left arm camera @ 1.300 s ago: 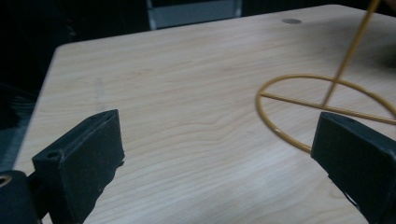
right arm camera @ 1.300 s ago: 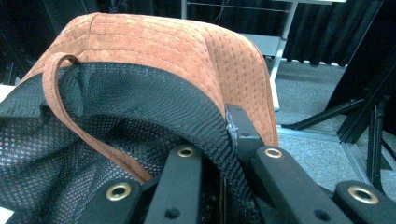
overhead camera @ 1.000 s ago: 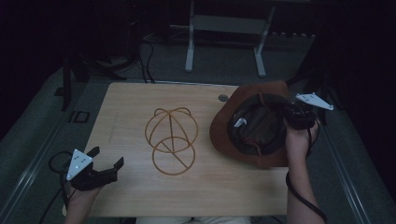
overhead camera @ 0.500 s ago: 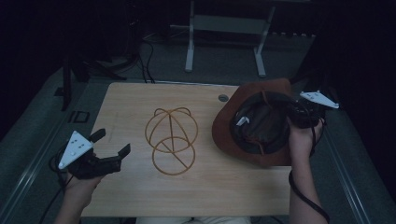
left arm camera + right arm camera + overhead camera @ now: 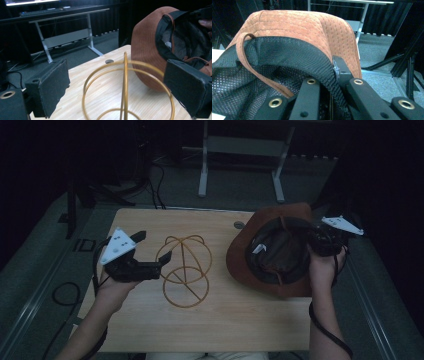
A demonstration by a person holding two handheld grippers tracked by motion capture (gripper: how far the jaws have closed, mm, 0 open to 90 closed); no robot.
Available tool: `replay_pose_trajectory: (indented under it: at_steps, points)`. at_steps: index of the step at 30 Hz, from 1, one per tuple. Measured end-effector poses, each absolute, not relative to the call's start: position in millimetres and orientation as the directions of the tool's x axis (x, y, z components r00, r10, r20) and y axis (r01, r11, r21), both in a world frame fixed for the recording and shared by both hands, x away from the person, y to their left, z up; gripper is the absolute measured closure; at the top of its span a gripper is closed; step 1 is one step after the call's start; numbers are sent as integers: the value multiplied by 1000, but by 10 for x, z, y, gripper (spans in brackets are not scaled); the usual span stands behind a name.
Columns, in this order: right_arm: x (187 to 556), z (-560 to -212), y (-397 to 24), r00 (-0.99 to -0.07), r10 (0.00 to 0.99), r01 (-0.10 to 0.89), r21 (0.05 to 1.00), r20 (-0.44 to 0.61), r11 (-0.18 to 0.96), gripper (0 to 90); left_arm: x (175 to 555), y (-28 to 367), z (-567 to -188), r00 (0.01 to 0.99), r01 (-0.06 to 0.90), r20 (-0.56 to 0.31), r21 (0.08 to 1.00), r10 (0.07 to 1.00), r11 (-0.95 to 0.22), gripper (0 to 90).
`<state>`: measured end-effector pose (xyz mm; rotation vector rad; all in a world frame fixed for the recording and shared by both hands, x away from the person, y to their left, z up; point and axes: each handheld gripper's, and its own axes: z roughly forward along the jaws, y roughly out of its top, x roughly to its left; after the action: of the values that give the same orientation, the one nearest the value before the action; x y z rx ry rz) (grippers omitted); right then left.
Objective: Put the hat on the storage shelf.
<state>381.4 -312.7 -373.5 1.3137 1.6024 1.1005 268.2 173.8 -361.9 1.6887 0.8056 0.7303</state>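
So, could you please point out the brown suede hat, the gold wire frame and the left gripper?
Brown suede hat (image 5: 245,251), high view, left brim.
Gold wire frame (image 5: 125,82), left gripper view, upright hoop.
Left gripper (image 5: 152,251), high view, between its jaws.

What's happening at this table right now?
A person works with a hand-held gripper in each hand. The right hand-held gripper is shut on the edge of a brown hat, held tilted with its dark mesh lining showing, at the right of the table. The left hand-held gripper is open, poised beside a gold wire stand at the middle of the table, not touching it.
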Motion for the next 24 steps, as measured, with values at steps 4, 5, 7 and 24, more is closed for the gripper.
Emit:
replay_pose_trajectory:
  at_steps: [4,5,7,24]
  points:
    - [3808,-3721,-3127,-170,985,311,946,-35,87,846,2818,1547,-3546,603,143,91,965,792,-220,74]
    - [3805,-3718,-3126,-171,985,311,946,-32,85,846,2864,1492,-3522,616,145,85,965,783,-219,74]
    - [3796,-3709,-3122,-172,984,309,947,-33,86,846,2934,1402,-3492,622,144,88,964,778,-224,74]
    - [3742,-3641,-3162,-177,984,294,952,-28,80,845,3264,559,-3360,702,129,124,946,701,-297,74]
